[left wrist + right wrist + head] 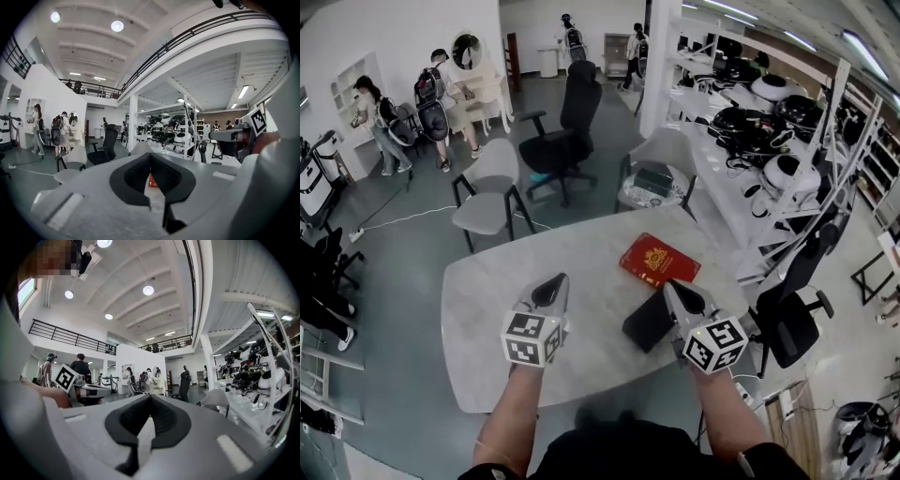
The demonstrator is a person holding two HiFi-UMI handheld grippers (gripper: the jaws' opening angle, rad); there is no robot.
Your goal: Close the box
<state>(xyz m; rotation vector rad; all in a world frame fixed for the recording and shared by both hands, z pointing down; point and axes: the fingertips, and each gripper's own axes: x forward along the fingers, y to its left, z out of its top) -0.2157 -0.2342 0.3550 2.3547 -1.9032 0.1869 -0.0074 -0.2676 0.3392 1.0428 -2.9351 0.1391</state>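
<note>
Plainly, both grippers hang over the table with nothing in them: the left gripper and the right gripper each have their jaws pressed together. The red box lies flat beyond them, emblem up. A black slab lies just beside the right gripper; whether it belongs to the box I cannot tell. So the box may be already shut, or lying in two parts. Any grasp would need the jaws to part.
</note>
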